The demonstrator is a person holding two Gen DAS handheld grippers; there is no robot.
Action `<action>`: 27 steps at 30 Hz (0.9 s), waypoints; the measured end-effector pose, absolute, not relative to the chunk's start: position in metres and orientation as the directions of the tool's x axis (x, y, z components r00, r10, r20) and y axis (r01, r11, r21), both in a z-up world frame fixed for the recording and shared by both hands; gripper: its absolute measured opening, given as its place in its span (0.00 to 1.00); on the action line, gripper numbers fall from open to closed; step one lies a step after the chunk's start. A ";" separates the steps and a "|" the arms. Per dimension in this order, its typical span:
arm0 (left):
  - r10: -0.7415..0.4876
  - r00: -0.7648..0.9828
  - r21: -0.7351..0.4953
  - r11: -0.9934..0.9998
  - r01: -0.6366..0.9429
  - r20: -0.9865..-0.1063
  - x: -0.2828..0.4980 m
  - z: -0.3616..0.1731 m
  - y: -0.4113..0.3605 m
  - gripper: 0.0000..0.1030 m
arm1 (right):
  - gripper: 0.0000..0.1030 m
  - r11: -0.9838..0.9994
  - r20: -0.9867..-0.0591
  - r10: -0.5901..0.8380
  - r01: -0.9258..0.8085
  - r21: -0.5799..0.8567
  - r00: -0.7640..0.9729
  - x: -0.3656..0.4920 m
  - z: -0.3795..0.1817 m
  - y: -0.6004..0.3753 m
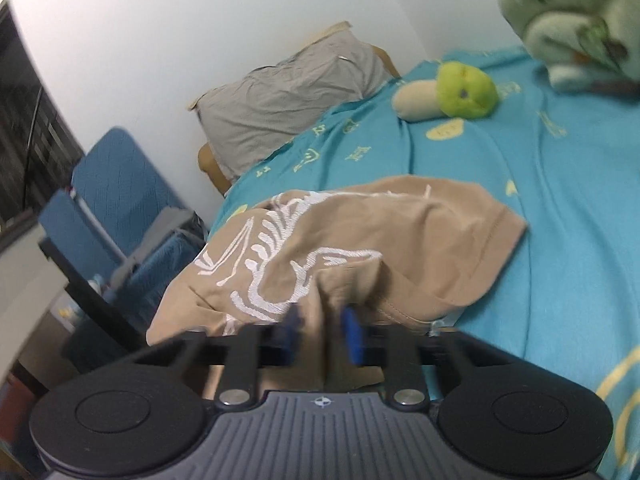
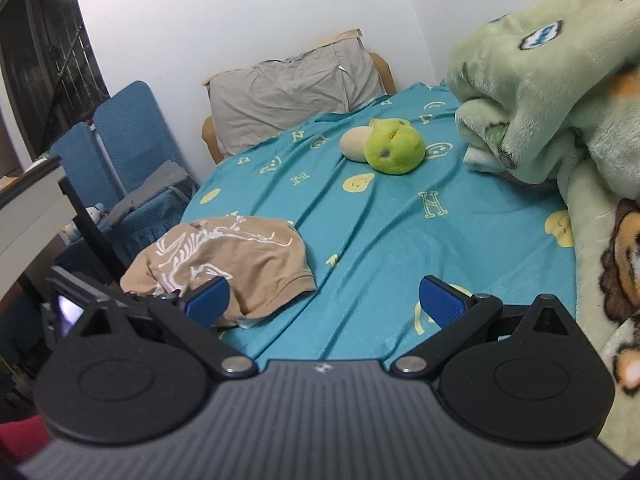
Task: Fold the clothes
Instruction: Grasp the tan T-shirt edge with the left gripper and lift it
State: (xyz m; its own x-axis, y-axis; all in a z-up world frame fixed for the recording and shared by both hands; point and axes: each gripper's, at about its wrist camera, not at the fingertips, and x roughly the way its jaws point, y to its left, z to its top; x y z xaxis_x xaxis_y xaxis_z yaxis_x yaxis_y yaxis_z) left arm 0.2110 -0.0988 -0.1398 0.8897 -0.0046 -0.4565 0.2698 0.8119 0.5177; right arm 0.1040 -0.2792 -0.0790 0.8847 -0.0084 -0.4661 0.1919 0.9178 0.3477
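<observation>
T-shirt [image 1: 360, 240], tan with a white skeleton print, is lying crumpled at the left edge of the bed [image 1: 560, 220], low and left of centre in both views. I am taking the first hold so I can spread it flat. My left tool [image 1: 320, 332] is pinching a ridge of its near hem, pads nearly together. My right tool [image 2: 324, 300] is hovering wide apart over bare sheet, touching nothing; next it needs a hem corner.
</observation>
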 end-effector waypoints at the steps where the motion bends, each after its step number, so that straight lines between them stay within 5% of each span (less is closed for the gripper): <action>1: -0.017 0.890 0.493 0.828 0.269 -0.457 0.209 -0.135 -0.095 0.10 | 1.00 0.918 -0.469 -0.008 0.192 0.347 0.883 0.106 -0.080 -0.279; 17: -0.227 0.909 0.094 0.957 0.275 -0.350 0.058 0.000 -0.010 0.06 | 1.00 0.929 -0.424 0.028 0.133 0.345 0.905 0.082 -0.068 -0.270; 27: -0.266 0.916 -0.105 0.964 0.246 -0.299 0.029 0.008 0.032 0.06 | 1.00 0.942 -0.447 0.264 -0.129 0.308 0.855 0.095 -0.083 -0.200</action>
State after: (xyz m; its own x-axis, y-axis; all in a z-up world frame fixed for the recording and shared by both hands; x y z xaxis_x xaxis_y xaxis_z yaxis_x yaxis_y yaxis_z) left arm 0.0287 0.0320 0.0082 0.9162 -0.2665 -0.2994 0.2458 0.9636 -0.1053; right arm 0.0945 -0.1995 -0.0833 0.8546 0.2636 -0.4475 -0.1292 0.9424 0.3084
